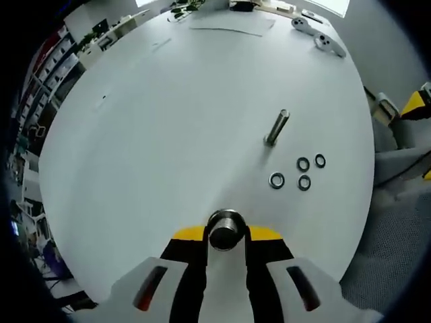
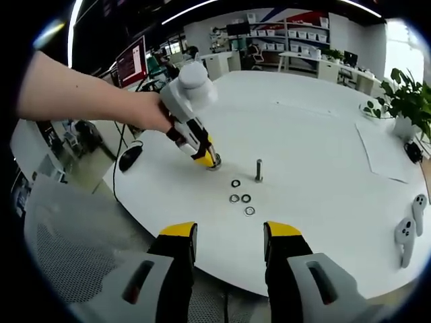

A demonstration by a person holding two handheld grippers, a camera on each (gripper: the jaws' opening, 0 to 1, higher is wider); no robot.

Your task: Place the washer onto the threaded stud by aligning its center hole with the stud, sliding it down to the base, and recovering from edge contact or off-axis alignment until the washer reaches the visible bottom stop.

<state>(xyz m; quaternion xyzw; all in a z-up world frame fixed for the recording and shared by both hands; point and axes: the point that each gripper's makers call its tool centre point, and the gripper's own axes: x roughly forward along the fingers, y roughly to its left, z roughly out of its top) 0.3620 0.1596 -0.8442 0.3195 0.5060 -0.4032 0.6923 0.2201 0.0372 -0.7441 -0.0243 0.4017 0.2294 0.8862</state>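
Observation:
A threaded stud (image 1: 276, 128) stands upright on the white table (image 1: 168, 134); in the right gripper view the stud (image 2: 258, 169) is mid-table. Several washers (image 1: 303, 173) lie flat just beside it, on the near side in the right gripper view (image 2: 241, 197). My left gripper (image 1: 226, 232) is shut on a round metal cylinder (image 1: 225, 229), seen end-on, apart from the stud. In the right gripper view a hand holds that left gripper (image 2: 195, 141) tip-down on the table, left of the washers. My right gripper (image 2: 230, 232) is open with nothing between its jaws, over the near table edge.
Two white controllers (image 1: 322, 37) lie near the table's rim, also seen at the right (image 2: 407, 235). A sheet of paper (image 2: 380, 151) and a potted plant (image 2: 404, 101) are beyond. A dark mouse (image 2: 130, 158) sits by the left edge. A grey chair (image 1: 397, 161) stands beside the table.

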